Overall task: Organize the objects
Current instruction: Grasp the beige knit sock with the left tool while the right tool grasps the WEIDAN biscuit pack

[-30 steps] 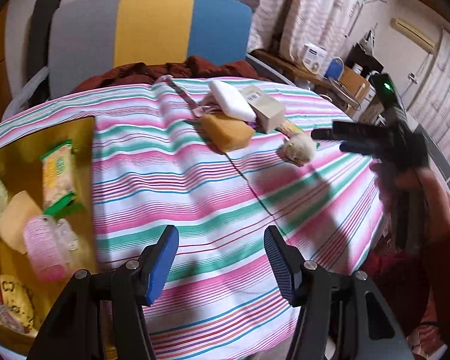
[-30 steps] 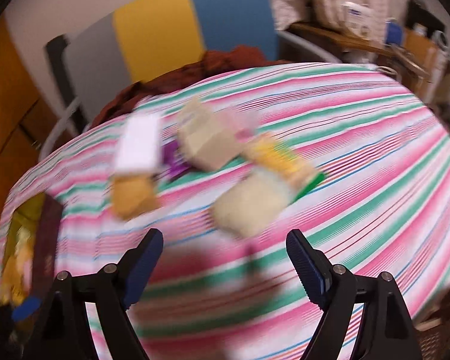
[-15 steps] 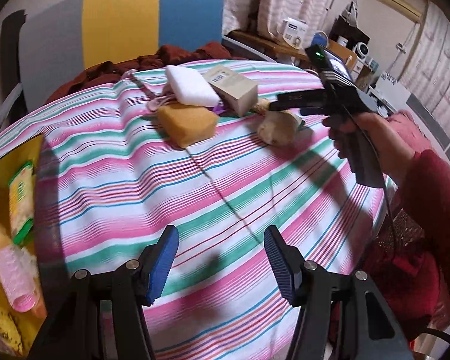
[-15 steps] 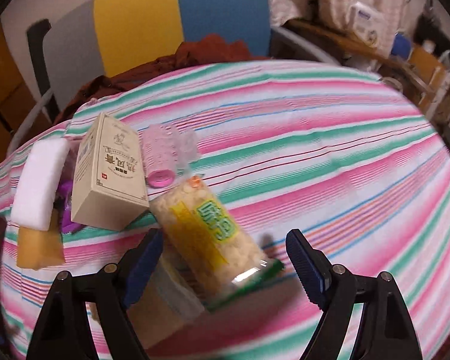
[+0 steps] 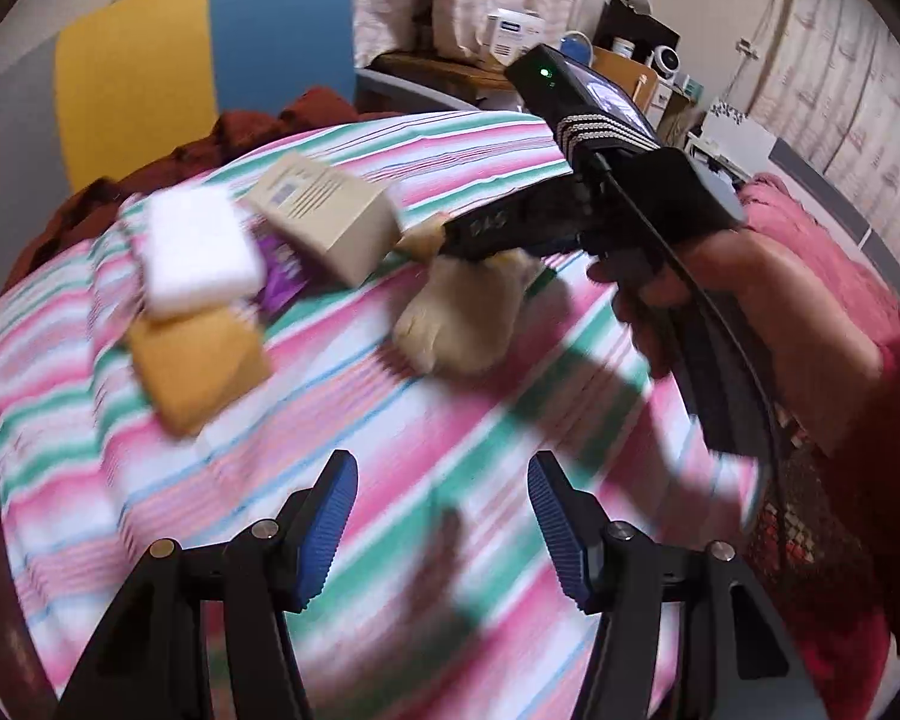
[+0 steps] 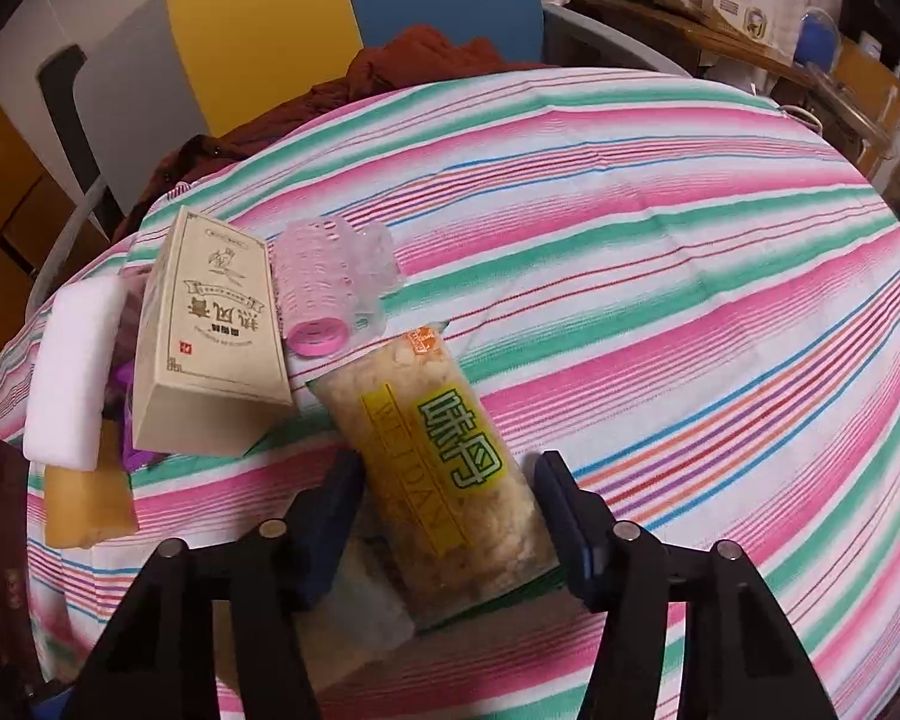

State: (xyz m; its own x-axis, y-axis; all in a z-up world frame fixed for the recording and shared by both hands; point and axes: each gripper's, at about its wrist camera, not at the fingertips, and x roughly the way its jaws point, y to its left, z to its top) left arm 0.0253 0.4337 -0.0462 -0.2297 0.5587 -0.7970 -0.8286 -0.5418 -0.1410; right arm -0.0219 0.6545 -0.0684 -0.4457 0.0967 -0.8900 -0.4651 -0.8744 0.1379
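Observation:
On the striped tablecloth (image 6: pixel 660 276) lie a snack packet (image 6: pixel 450 456) with yellow and green label, a beige box (image 6: pixel 210 336), pink hair rollers (image 6: pixel 324 294), a white sponge (image 6: pixel 72 372) and a yellow sponge (image 6: pixel 84 498). My right gripper (image 6: pixel 450 516) is open, its fingers on either side of the packet's near end. A pale lump (image 5: pixel 456 318) lies under it. My left gripper (image 5: pixel 441 516) is open and empty above bare cloth, near the white sponge (image 5: pixel 198 252), yellow sponge (image 5: pixel 198 366) and box (image 5: pixel 330 216). The right gripper also shows in the left wrist view (image 5: pixel 426 237).
A chair (image 6: pixel 258 24) with yellow, blue and grey back stands behind the table with a dark red garment (image 6: pixel 390 72) on it. A cluttered shelf (image 5: pixel 570 54) is at the back right. A brown edge (image 6: pixel 6 528) shows at the left.
My right gripper has moved down and forward, so its fingers now straddle the snack packet. My left gripper has swung right and closer to the pile; the yellow tray has left its view.

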